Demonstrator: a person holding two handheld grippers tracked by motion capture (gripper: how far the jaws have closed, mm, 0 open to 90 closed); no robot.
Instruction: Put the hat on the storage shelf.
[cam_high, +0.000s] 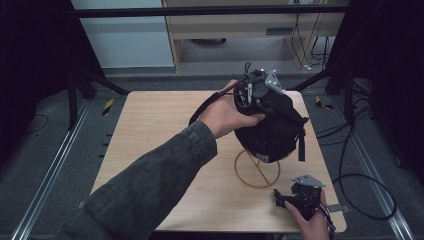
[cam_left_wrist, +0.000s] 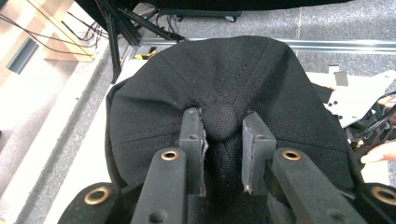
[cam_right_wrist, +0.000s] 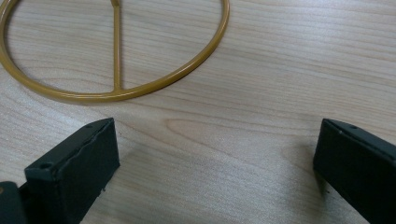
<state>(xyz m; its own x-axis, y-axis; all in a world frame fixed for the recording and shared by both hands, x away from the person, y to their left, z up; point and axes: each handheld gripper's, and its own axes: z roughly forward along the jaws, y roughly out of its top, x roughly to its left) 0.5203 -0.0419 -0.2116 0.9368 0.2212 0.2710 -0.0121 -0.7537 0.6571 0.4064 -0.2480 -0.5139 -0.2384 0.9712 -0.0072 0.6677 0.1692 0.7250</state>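
Observation:
A black cap (cam_high: 272, 132) sits over a gold wire stand (cam_high: 257, 172) on the wooden table (cam_high: 150, 125). My left gripper (cam_high: 261, 102) comes down on the cap's crown from above, with a hand around its body. In the left gripper view its jaws (cam_left_wrist: 223, 123) are shut on the cap's top button (cam_left_wrist: 222, 116), and the cloth (cam_left_wrist: 280, 93) bunches around the pads. My right gripper (cam_high: 281, 198) rests low near the table's front right edge, open. Its jaws (cam_right_wrist: 217, 140) stand wide apart over bare wood, just short of the stand's ring base (cam_right_wrist: 116, 51).
A cap strap (cam_high: 301, 145) hangs down on the right side. Cables (cam_high: 360, 190) trail over the floor to the right of the table. Dark frame legs and rails flank the table, and a cabinet stands behind it.

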